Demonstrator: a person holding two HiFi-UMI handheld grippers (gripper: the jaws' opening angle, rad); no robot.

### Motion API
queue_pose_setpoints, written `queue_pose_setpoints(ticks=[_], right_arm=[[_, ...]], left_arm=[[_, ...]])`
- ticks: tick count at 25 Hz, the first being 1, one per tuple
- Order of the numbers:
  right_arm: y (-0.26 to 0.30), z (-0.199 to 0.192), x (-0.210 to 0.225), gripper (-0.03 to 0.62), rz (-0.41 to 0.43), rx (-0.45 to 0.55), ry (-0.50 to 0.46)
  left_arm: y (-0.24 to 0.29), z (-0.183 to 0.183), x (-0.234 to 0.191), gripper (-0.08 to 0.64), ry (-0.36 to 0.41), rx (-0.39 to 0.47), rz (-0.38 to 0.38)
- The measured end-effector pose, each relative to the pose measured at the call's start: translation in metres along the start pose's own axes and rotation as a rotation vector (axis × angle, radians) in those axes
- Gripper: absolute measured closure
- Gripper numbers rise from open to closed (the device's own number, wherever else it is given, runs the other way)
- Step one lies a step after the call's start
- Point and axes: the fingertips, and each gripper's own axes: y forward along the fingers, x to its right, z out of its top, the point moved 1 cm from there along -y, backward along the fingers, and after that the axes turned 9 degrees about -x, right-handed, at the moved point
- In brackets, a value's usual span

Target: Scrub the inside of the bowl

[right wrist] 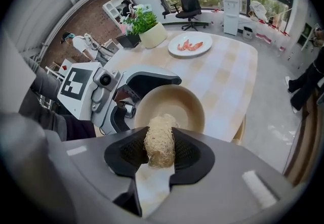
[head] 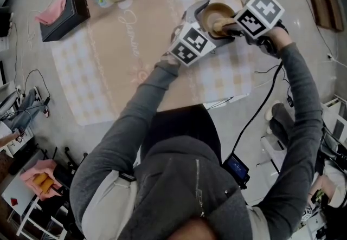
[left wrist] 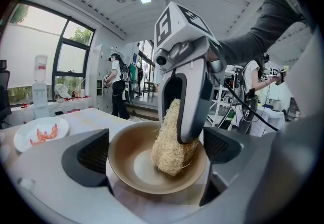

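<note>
The left gripper (left wrist: 157,156) has its jaws closed on the bowl (left wrist: 126,162), one pad on each side of the rim, so the bowl sits squarely between them and right in front of that gripper's camera. The right gripper (right wrist: 160,151) is clamped on a straw-coloured loofah scrubber (left wrist: 169,142), which sticks out past its jaw tips and down into the bowl.

To scrub well, the person would probably do best to hold the left gripper steady and let the right one do the moving. That likely means pressing the loofah's free end against the bowl floor and sweeping it in circles up the inner wall. Turning the bowl a little between passes would bring every part of the wall within reach. Too much downward force could lever the bowl out of the rim grip, so moderate pressure looks wiser. The right jaw tips hang close to the rim and should stay clear of it.

The bowl is round, so it has no long axis. Its mouth opens upward, tipped a little back toward the left gripper's camera and toward the right gripper. The loofah's long axis runs along the right gripper's jaws, near upright in the left gripper view, with its lower end touching the bowl's inside on the side nearer the right-hand pad of the left gripper.
</note>
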Motion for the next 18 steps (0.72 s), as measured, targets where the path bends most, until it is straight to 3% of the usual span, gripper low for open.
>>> queue_pose_setpoints(ticks=[12, 18], right_arm=[[0.008, 0.011, -0.016, 0.474, 0.02, -0.076, -0.095], [0.01, 0.017, -0.022, 0.474, 0.031, -0.053, -0.114]], left_arm=[[0.0, 0.0, 0.0, -0.014, 0.001, -0.002, 0.0], [0.0, 0.0, 0.001, -0.014, 0.0, -0.003, -0.002]])
